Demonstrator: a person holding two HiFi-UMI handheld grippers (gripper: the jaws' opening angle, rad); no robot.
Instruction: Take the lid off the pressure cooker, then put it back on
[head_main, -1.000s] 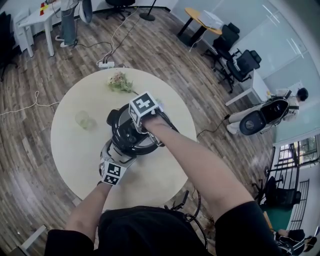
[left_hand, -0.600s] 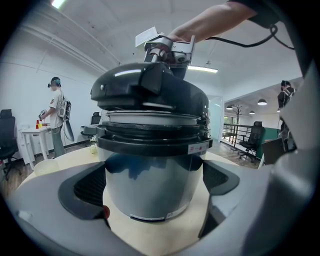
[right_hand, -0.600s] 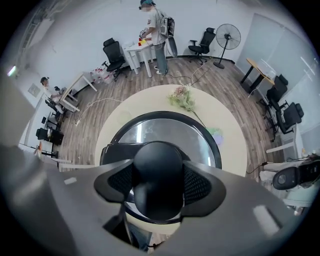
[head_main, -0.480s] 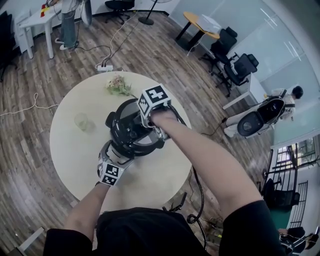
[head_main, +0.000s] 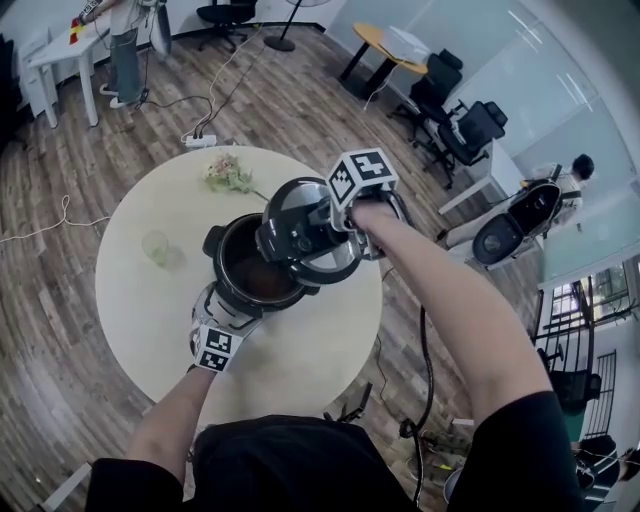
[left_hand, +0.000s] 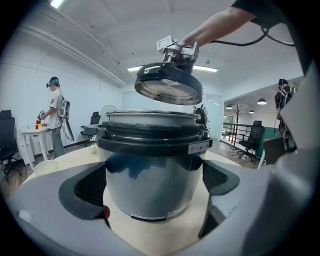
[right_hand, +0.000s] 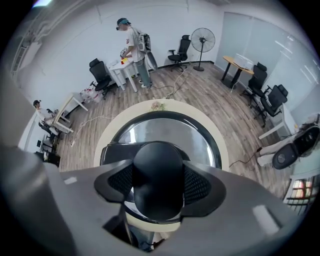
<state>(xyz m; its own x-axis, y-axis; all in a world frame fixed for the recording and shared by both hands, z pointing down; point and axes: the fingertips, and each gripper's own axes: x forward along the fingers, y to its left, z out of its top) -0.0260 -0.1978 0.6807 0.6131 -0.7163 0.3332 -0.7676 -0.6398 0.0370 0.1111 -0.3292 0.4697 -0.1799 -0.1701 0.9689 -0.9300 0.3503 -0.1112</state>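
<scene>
The lid is off: my right tongs (right_hand: 157, 185) pinch the black knob of the round black-and-steel lid (left_hand: 169, 87), which hangs tilted above the open steel pressure cooker with its black rim (left_hand: 152, 165), apart from it. My left tongs (left_hand: 152, 187) clasp the cooker's body on the round cream worktop (head_main: 130, 300). Next I judge the lid must be levelled, centred over the rim and lowered.

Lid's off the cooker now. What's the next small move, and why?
Probably lower the lid back onto the open pot: the right hand-held gripper holds it by its knob, lifted clear and off to one side, so removal looks done.
</scene>
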